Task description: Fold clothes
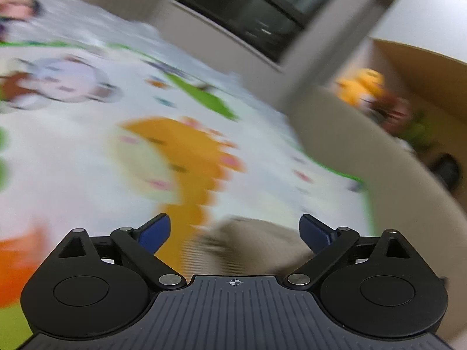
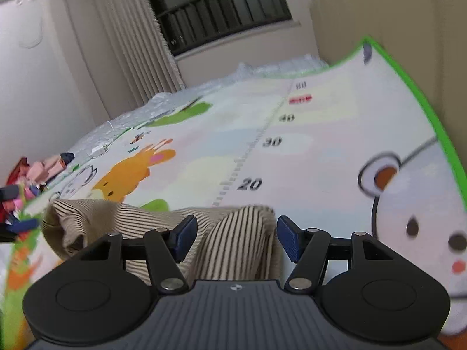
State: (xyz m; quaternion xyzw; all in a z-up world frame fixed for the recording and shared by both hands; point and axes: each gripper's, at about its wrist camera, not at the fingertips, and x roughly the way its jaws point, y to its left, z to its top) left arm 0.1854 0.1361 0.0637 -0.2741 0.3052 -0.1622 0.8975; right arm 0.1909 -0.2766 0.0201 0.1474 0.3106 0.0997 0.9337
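A beige striped garment [image 2: 163, 233] lies bunched on the cartoon play mat [image 2: 306, 145], with one raised fold standing between the spread fingers of the right gripper [image 2: 236, 240], which grips nothing. In the blurred left view the left gripper [image 1: 235, 233] is wide apart above the garment's edge [image 1: 248, 245], empty. Small toys [image 2: 32, 175] sit at the mat's far left.

Open play mat [image 2: 306, 134] ahead, cardboard box [image 2: 394, 23] right
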